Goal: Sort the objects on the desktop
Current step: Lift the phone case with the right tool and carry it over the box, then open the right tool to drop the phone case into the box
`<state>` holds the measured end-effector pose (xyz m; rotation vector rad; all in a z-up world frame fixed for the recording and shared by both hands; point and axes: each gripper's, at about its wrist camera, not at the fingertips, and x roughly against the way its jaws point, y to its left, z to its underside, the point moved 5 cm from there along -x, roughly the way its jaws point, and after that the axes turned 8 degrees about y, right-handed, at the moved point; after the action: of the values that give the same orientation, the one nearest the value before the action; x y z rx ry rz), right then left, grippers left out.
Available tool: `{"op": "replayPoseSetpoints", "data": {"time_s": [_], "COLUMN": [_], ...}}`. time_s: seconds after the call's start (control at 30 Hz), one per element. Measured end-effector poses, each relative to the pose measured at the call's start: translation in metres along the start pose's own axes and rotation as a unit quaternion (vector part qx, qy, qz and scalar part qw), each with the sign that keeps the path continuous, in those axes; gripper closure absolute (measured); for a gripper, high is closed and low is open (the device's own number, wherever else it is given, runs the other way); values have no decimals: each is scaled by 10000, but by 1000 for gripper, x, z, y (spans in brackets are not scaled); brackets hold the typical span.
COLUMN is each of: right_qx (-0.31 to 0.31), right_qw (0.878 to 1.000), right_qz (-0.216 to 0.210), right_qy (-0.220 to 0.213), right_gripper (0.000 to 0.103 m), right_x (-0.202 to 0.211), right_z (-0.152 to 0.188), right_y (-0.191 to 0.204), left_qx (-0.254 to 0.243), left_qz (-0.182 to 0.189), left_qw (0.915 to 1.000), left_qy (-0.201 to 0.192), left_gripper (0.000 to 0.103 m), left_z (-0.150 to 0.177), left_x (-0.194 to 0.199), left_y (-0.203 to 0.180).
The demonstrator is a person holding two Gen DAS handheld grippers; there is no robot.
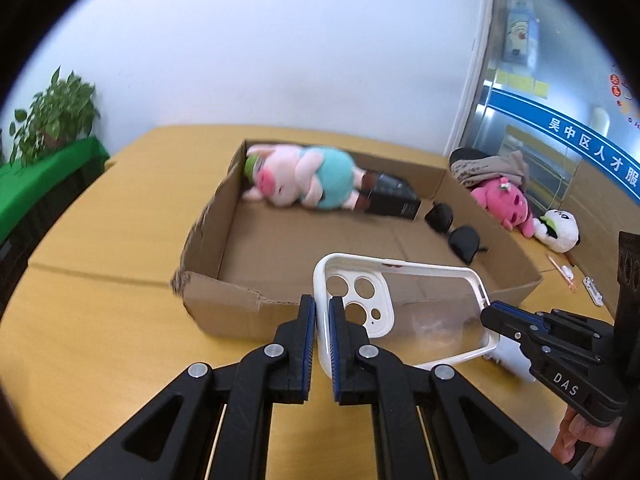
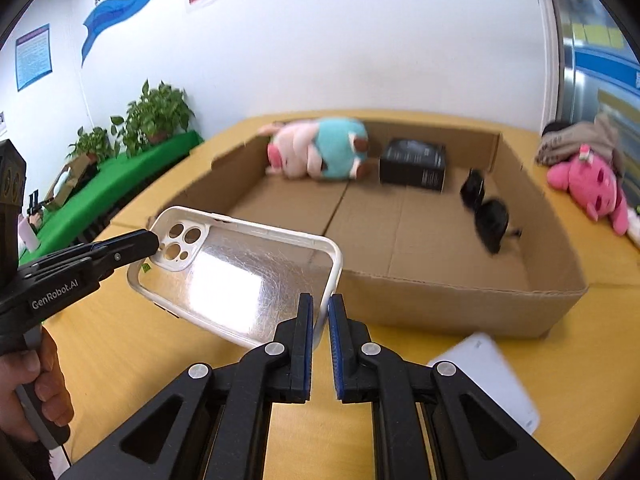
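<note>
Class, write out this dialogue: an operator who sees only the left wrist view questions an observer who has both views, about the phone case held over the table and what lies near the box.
Operator: My left gripper pinches the phone case at its camera-hole end. Is the right gripper truly clamped on it?
Observer: Yes. The right gripper is shut on the rim at the opposite end of the case.
Operator: Something white peeks out below the case. What is it?
Observer: It is a flat white slab with rounded corners. It lies on the table just in front of the cardboard box.
</note>
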<state>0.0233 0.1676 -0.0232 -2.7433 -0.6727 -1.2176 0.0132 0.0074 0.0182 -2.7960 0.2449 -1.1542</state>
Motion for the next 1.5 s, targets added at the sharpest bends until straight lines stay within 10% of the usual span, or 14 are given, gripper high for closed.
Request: {"op": "replayPoseSetpoints", "data": {"time_s": [0.67,1.17,1.37,1.5], "right_qx": [331,-281,-598,-596], "right_qw": [9984,9795,9763,9823], "right_qz": [213,-436,-361,-175], "right_qy": [-405,1945,2049,1769], "right_gripper": [95,94,92,36], "right_x": [1,-187,-194,-171], "right_z": [-91,-119,-127,-120], "right_y": [-10,-31,-37,-37], "left_qx": [-106,579,742,697], "left_qz": [-15,-341,-429,-400], "left_qw": [9990,9867,9797,9831], "left_qy": [-433,1479,1813,1644], "left_gripper": [97,97,91,60], "left_z": [-92,-102,-91,-92], "left_x": [-9,-152,-164,-148], "left_y": [4,86,92,88]}}
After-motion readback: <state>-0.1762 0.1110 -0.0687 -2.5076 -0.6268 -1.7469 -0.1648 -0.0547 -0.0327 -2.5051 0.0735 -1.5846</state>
